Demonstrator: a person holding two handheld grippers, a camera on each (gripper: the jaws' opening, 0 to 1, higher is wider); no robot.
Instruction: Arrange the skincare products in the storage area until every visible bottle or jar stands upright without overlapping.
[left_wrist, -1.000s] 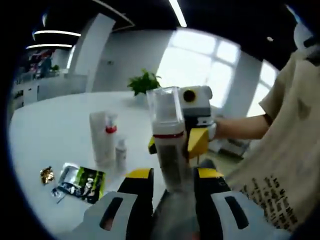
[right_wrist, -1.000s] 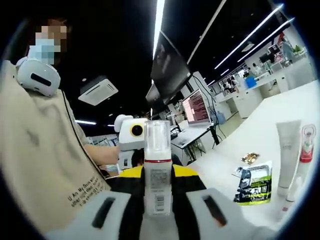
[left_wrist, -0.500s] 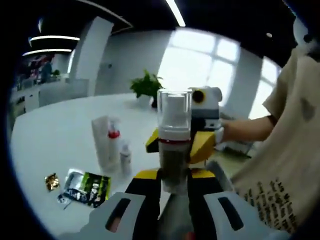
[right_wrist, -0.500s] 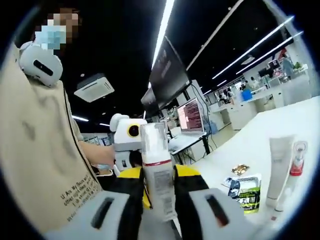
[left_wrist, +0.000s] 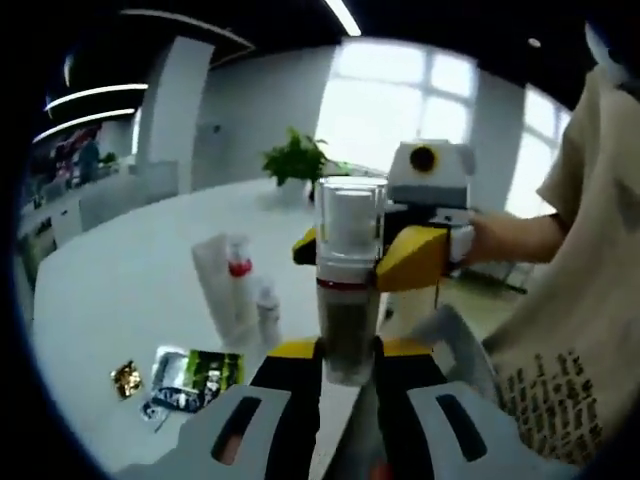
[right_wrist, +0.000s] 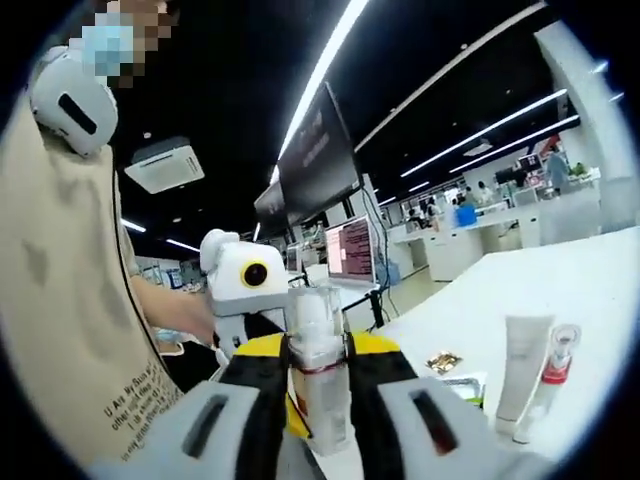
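Observation:
A pump bottle (left_wrist: 347, 300) with a clear cap and a red band stands upright in the air between both grippers. In the left gripper view my left gripper (left_wrist: 345, 352) is shut on its lower body, and the right gripper (left_wrist: 352, 250) comes in from behind with its yellow jaws against the cap. The right gripper view has the same bottle (right_wrist: 318, 385) between my right gripper (right_wrist: 318, 345) jaws, which look shut on it. The left gripper (right_wrist: 248, 305), in a person's hand, is just behind it.
On the white table (left_wrist: 120, 270) stand a white tube (left_wrist: 220, 292), a red-collared spray bottle (left_wrist: 240, 272) and a small white bottle (left_wrist: 267, 310). A green-black sachet (left_wrist: 195, 375) and a gold wrapper (left_wrist: 126, 378) lie nearer. A potted plant (left_wrist: 300, 160) stands at the far edge.
The left jaws have closed in onto the bottle's lower body. The bottle tilted briefly and stands upright again. Both views have shifted with the hands.

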